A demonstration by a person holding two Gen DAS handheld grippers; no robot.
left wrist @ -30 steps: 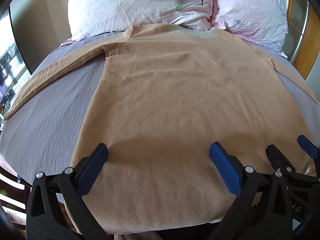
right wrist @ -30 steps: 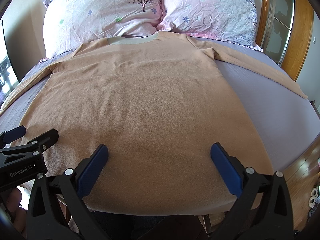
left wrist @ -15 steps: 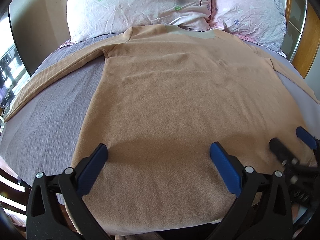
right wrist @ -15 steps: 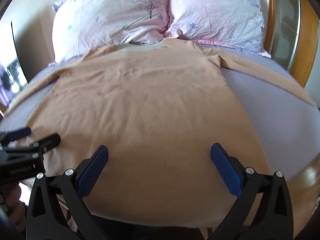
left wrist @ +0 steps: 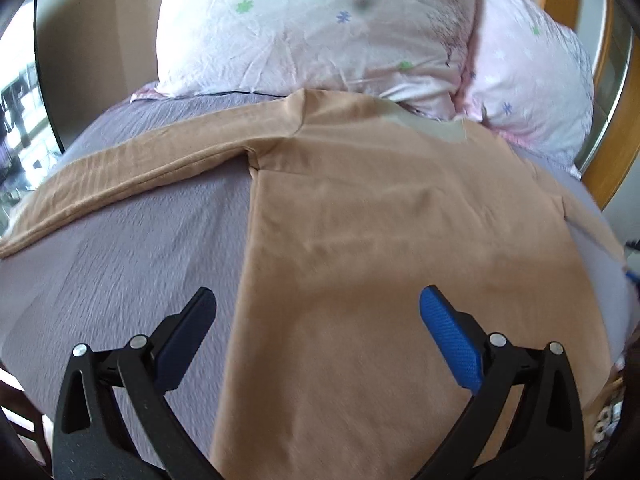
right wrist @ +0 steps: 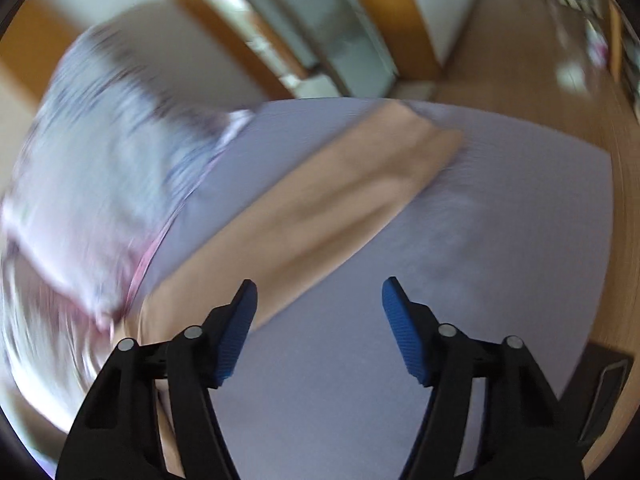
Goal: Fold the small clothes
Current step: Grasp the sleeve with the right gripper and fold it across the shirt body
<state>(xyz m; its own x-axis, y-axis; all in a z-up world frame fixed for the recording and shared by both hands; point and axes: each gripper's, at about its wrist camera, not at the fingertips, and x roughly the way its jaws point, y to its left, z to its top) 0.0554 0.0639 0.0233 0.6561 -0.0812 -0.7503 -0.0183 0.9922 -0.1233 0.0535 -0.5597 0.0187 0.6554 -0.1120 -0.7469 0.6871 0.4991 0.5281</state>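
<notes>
Nearest the left camera, the left gripper (left wrist: 318,312) hangs with its jaws spread wide and nothing between them, one finger over the grey bedsheet (left wrist: 120,248) and the other over the body of the tan long-sleeved top (left wrist: 400,240); whether the pads touch the cloth cannot be told. That top lies flat on the bed, hem toward the camera, its side edge running up between the fingers. Beyond it the left sleeve (left wrist: 140,168) stretches out across the sheet, and farther still the collar meets two flowered pillows (left wrist: 320,28). Close to the right camera, the right gripper (right wrist: 320,300) is also parted, somewhat less widely, and grips nothing; bare sheet lies below it. Just past its left finger the right sleeve (right wrist: 340,184) runs diagonally away, its cuff near the far bed edge, with a blurred pillow, a wooden frame and the floor behind. The view is heavily smeared. My reading is that folding has not begun and the sleeves come first. The next move likely calls for each claw to settle on its sleeve, close on a single layer near the cuff or shoulder, and carry it across the body without dragging the sheet along.
</notes>
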